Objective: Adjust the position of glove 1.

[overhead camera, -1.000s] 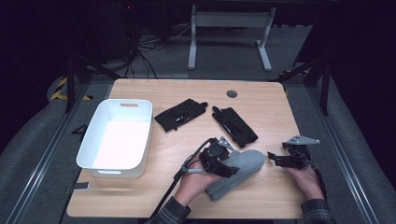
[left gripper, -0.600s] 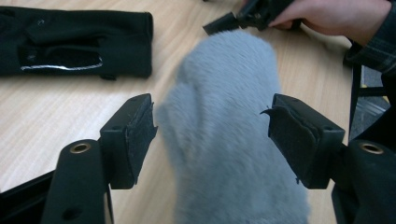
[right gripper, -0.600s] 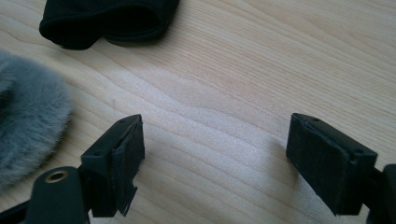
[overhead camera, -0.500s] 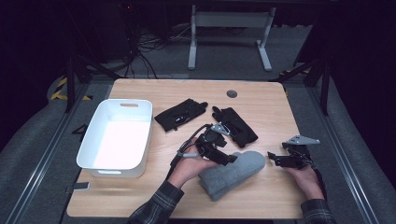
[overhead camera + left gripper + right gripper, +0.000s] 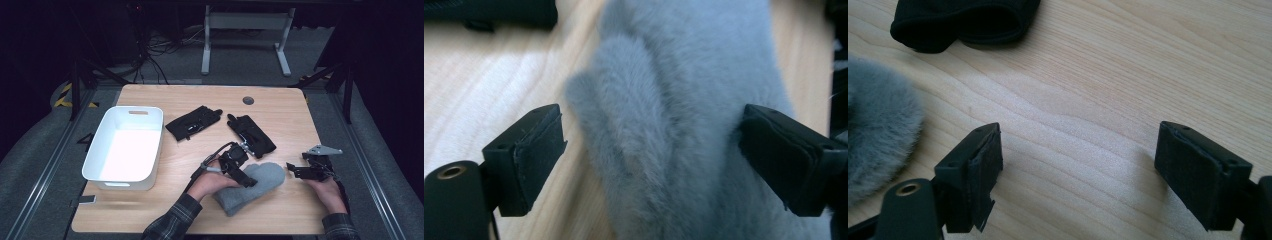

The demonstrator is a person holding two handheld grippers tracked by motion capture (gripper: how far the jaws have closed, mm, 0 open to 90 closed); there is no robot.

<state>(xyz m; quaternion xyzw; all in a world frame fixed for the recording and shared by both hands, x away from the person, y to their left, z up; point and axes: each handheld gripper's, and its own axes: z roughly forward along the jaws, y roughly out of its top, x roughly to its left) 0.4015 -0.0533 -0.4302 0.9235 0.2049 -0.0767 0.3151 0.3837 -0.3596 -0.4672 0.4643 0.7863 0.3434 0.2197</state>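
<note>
While the left gripper has just been opening, its jaws now wide around the grey mitten at the high view's lower centre, that fleece looks soft, light and floppy; pinching its thumb fold seems surest. The right gripper gapes over bare table.

The left gripper hangs over the mitten, which lies on the table; in the left gripper view the mitten sits between its 2 parted jaws. Just beyond it lies 1 glove, and beyond and to its left a 2nd glove. Well to its left stands the bin. The right gripper rests just right of the mitten, over bare table.
</note>
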